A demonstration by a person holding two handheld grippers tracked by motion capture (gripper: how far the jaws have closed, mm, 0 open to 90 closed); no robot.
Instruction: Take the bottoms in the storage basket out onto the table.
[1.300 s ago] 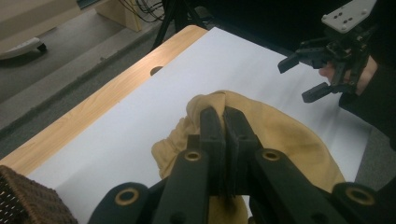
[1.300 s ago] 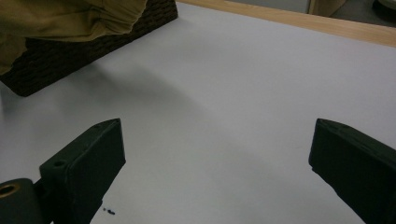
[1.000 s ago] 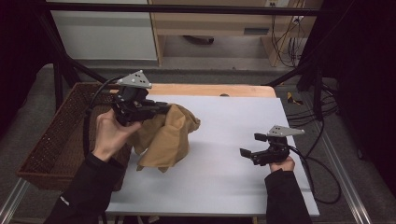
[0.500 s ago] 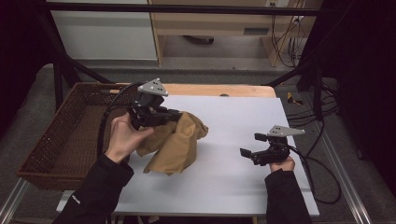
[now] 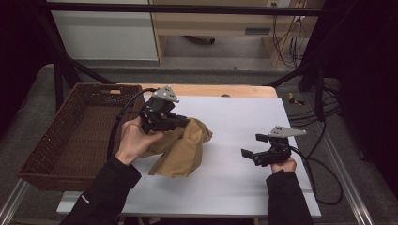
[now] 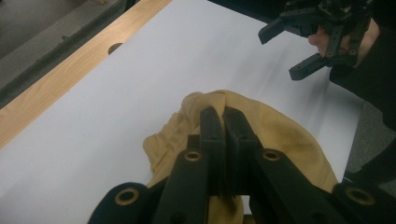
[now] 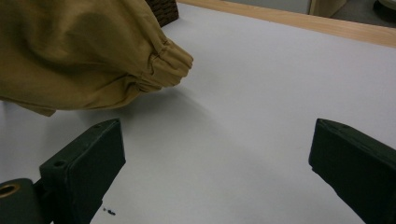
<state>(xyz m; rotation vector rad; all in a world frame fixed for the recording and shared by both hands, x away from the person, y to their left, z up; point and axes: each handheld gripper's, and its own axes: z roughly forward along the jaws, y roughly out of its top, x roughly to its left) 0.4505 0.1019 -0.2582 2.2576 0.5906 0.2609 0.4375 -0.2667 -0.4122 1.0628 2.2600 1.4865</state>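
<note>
A crumpled tan cloth [image 5: 180,150] with an elastic cuff lies bunched on the white table top [image 5: 234,187], left of centre. My left gripper [image 5: 185,123] is at the cloth's upper edge, shut on a fold of it. In the left gripper view the two black jaws of my left gripper [image 6: 223,114] stand pressed together over the cloth [image 6: 280,135]. My right gripper [image 5: 253,145] rests low at the right of the table, open and empty, facing the cloth. The right gripper [image 7: 215,130] has its jaws wide apart over bare table, the cloth [image 7: 79,51] ahead at upper left.
A brown wicker basket [image 5: 61,140] stands off the table's left edge, its corner [image 7: 163,11] behind the cloth. A wooden strip [image 5: 225,90] runs along the far edge. Cables [image 5: 324,178] trail off the right side. My right gripper [image 6: 280,53] is open beyond the cloth.
My left gripper has carried the cloth to the right and downward, from near the basket's edge onto the table. The right gripper has stayed put.
</note>
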